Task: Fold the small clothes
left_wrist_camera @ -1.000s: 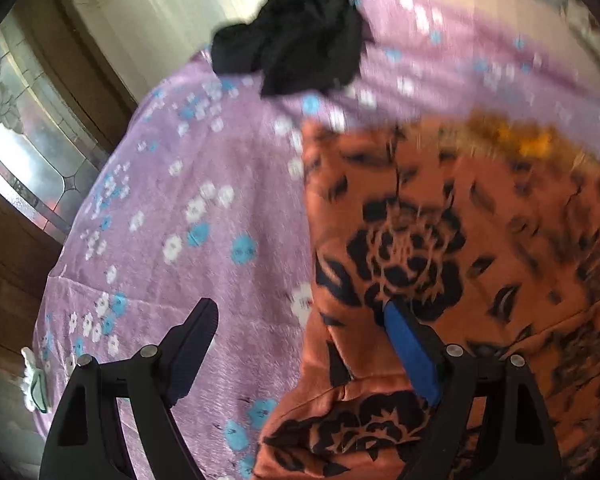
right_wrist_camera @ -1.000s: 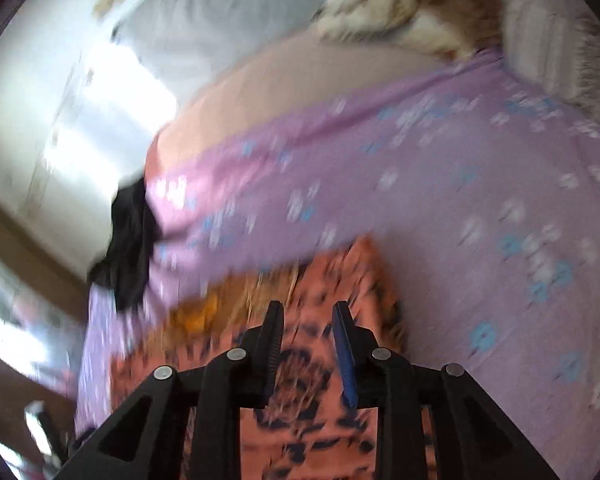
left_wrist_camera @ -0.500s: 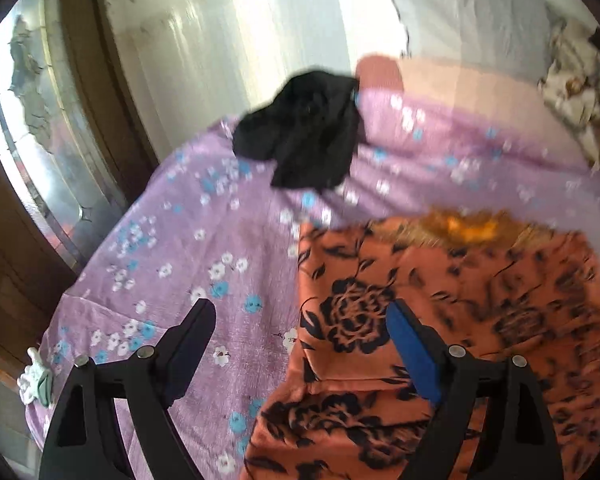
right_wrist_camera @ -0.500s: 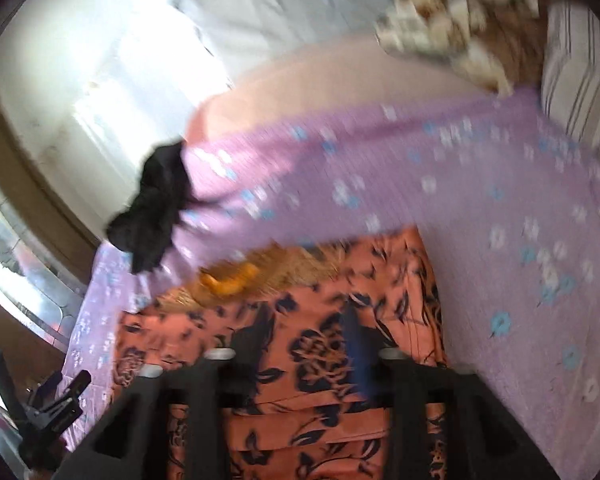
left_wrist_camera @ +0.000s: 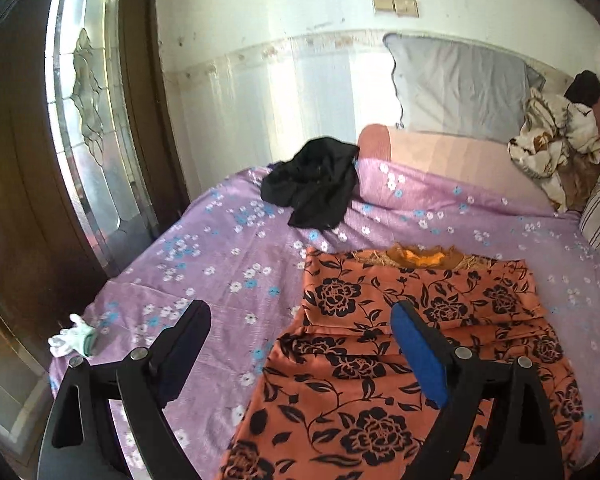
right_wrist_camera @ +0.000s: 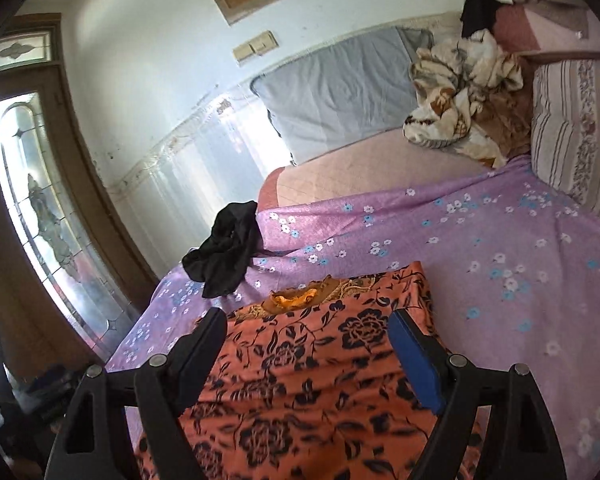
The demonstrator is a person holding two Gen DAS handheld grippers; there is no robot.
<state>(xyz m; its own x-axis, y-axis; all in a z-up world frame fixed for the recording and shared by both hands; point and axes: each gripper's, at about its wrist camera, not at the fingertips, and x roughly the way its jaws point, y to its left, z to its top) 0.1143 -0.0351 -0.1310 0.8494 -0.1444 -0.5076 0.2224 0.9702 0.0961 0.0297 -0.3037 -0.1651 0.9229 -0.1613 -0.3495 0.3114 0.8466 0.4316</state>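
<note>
An orange garment with black flowers (left_wrist_camera: 416, 340) lies partly folded on the purple flowered bedsheet (left_wrist_camera: 228, 264); it also shows in the right wrist view (right_wrist_camera: 320, 360). A crumpled black garment (left_wrist_camera: 314, 182) lies further back near the bed's far left edge, also in the right wrist view (right_wrist_camera: 224, 256). My left gripper (left_wrist_camera: 300, 344) is open and empty, raised above the orange garment's left edge. My right gripper (right_wrist_camera: 308, 348) is open and empty, raised above the orange garment.
A wooden door with patterned glass (left_wrist_camera: 84, 128) stands left of the bed. A white glove (left_wrist_camera: 70, 336) lies at the bed's left edge. A grey pad (left_wrist_camera: 456, 88) leans on the wall. A crumpled blanket (right_wrist_camera: 460, 92) and striped pillow (right_wrist_camera: 576, 128) sit at the far right.
Both grippers have lifted up and back from the orange garment. The right gripper, nearly shut a second ago, has opened wide. The left gripper stayed open.
</note>
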